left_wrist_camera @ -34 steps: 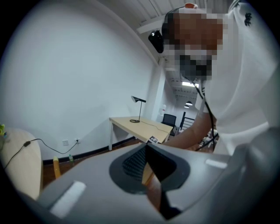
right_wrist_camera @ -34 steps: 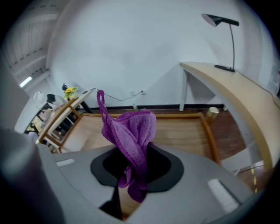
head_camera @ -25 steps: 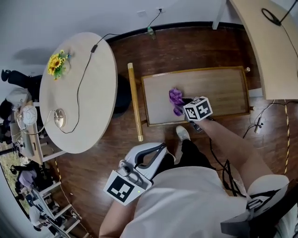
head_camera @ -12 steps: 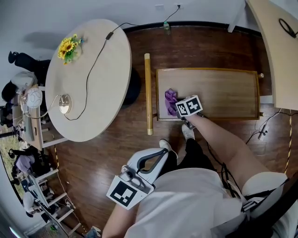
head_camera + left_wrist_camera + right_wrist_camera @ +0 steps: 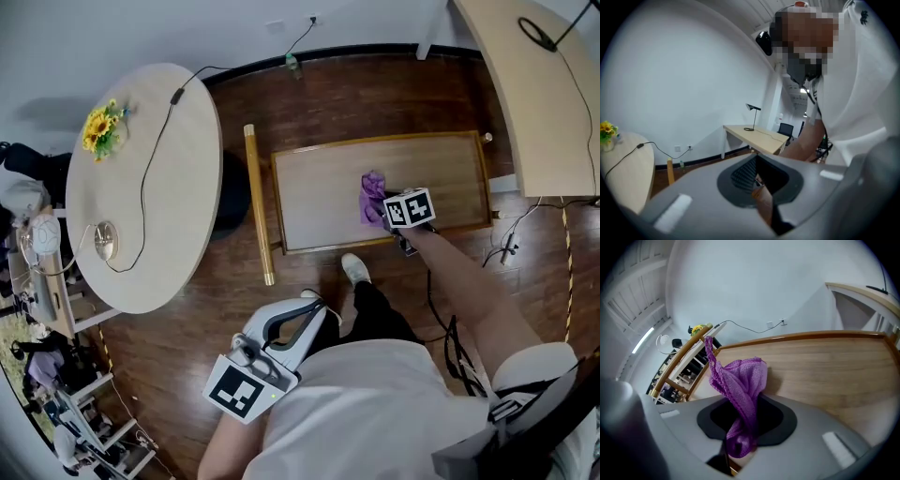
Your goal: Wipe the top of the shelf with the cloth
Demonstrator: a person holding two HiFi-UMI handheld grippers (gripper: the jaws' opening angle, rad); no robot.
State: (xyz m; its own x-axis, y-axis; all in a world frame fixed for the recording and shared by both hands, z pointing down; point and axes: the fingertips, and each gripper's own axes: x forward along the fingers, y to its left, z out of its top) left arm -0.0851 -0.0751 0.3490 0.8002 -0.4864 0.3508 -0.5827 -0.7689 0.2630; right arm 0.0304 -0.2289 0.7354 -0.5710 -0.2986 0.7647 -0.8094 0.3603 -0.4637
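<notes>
Round table (image 5: 178, 234): left of the shelf, cable (image 5: 147, 178) and sunflowers (image 5: 101, 129) on it.
Shelf top (image 5: 319, 192): pale wood, raised rim.
Left gripper (image 5: 314, 302): low by the torso, jaws closed together, nothing held.
Right gripper (image 5: 382, 210): over the shelf top, jaws clamped on the purple cloth (image 5: 373, 195).
Purple cloth: bunched against the wood, right of centre.
</notes>
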